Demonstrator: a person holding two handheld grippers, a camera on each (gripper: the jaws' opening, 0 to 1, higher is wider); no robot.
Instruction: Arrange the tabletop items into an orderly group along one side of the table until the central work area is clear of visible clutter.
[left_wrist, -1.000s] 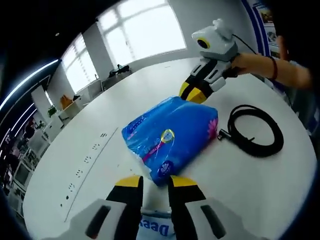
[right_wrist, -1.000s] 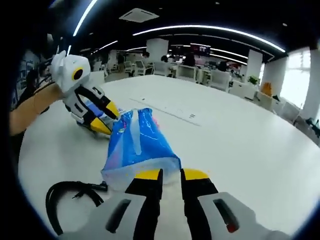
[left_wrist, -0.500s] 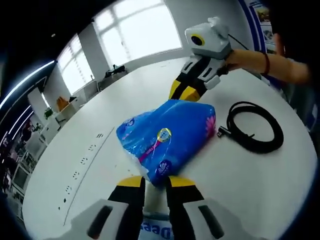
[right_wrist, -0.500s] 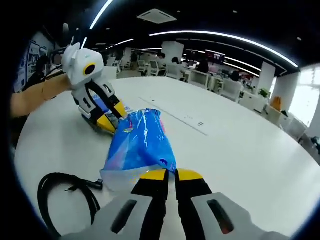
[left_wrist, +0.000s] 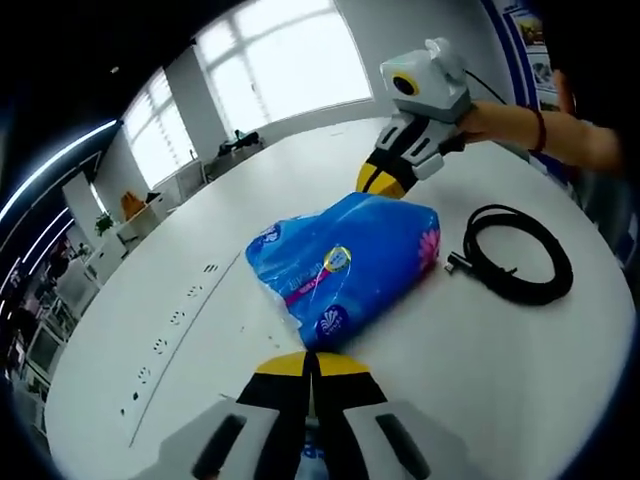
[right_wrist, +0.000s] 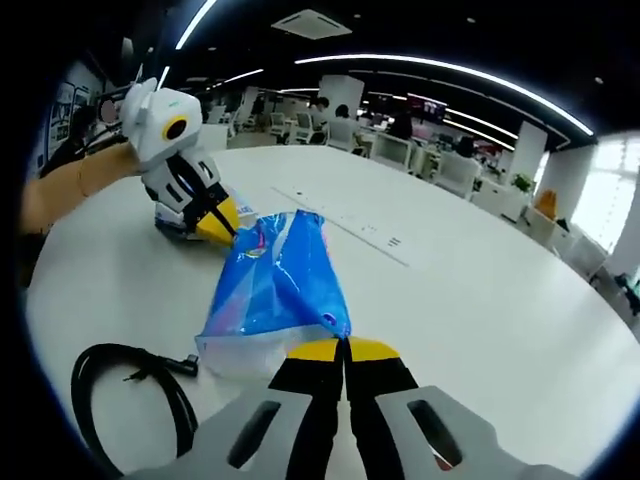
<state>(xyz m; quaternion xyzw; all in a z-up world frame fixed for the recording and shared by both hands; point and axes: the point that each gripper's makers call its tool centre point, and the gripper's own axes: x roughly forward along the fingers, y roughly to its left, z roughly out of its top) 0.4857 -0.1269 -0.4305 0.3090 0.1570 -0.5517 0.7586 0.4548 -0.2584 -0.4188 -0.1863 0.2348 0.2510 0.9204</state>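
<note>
A blue plastic-wrapped package (left_wrist: 345, 265) lies on the white round table (left_wrist: 200, 250), and each gripper holds one end of it. My left gripper (left_wrist: 310, 362) is shut, its yellow tips pinching the package's near corner. My right gripper (left_wrist: 378, 182) reaches in from the far side and meets the package's other end. In the right gripper view, the right gripper (right_wrist: 343, 350) is shut on the clear seam of the package (right_wrist: 280, 290), and the left gripper (right_wrist: 222, 226) presses against the far end. A person's forearm (left_wrist: 540, 135) holds the right gripper.
A coiled black cable (left_wrist: 515, 255) lies right of the package, also seen as the cable (right_wrist: 130, 390). A row of socket slots (left_wrist: 170, 330) runs across the table. Part of a blue-and-white pack (left_wrist: 312, 455) shows under my left jaws. Office desks (right_wrist: 420, 150) stand beyond the table.
Both grippers went from open to shut on the two ends of the blue package. The package has shifted slightly; the cable has stayed put.
</note>
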